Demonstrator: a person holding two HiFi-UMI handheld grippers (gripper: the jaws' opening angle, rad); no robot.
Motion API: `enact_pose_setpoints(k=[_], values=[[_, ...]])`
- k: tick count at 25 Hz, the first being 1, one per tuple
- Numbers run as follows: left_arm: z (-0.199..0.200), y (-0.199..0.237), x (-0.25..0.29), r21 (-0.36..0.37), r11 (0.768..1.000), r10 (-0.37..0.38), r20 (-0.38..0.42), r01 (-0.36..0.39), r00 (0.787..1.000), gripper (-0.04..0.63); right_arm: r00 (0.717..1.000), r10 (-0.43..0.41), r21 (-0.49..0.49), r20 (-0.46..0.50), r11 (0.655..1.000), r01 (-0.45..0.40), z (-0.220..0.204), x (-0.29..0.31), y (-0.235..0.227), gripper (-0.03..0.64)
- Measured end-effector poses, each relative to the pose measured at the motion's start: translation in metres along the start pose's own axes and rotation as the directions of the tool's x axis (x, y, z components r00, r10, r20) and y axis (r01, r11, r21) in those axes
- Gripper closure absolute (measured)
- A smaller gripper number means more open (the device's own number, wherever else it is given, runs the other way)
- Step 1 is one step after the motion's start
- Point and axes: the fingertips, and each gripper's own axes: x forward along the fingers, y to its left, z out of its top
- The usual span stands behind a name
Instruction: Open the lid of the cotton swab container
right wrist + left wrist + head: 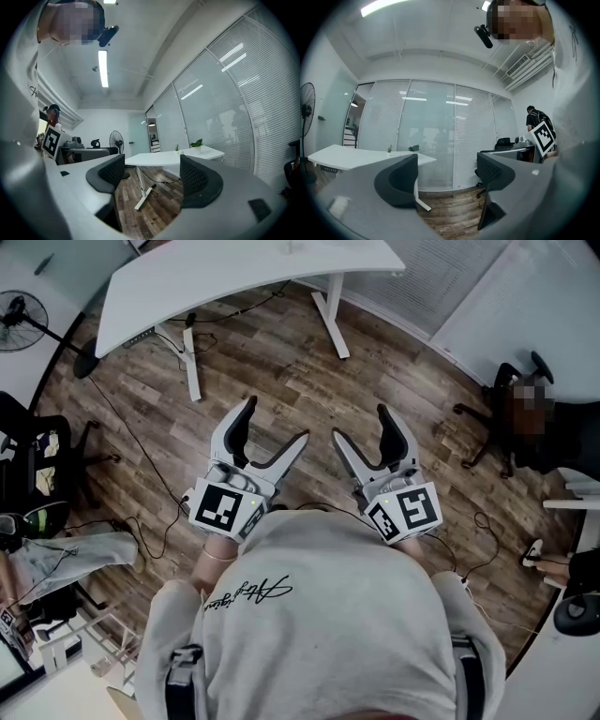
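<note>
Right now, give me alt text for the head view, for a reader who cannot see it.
Seen from above, a person in a pale top holds the left gripper and right gripper side by side over a wood floor, both open and empty. A white desk stands beyond them.

Bright, even ceiling-strip light (103,68); fisheye warp w/ dark vignette at edges.

We hold our left gripper (275,423) and right gripper (360,424) side by side, jaws spread wide above wooden floor (281,381); beyond the jaws stands a white counter (234,277).
</note>
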Motion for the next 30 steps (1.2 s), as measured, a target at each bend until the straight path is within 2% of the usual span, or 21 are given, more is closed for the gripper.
enact_pose_setpoints(k=[9, 13, 21, 30], values=[[-0.011, -0.025, 0.011, -0.033, 0.998, 0.051, -0.004, -0.051, 0.999, 0.215, 0.998, 0.051, 0.012, -0.031, 0.999, -0.051, -0.010, -0.012, -0.021, 0.267], [-0.017, -0.020, 0.008, -0.047, 0.997, 0.064, -0.022, -0.065, 0.998, 0.215, 0.996, 0.073, 0.030, -0.048, 0.997, -0.071, -0.018, -0.005, -0.020, 0.267], [-0.016, 0.015, 0.019, -0.026, 0.999, 0.043, -0.009, -0.043, 0.999, 0.216, 0.996, 0.091, 0.013, -0.025, 0.996, -0.091, -0.013, 0.037, -0.016, 0.268], [0.002, 0.089, 0.061, -0.002, 1.000, 0.000, 0.031, 0.000, 1.000, 0.216, 0.998, 0.058, -0.008, 0.015, 0.998, -0.057, 0.002, 0.111, -0.034, 0.268]])
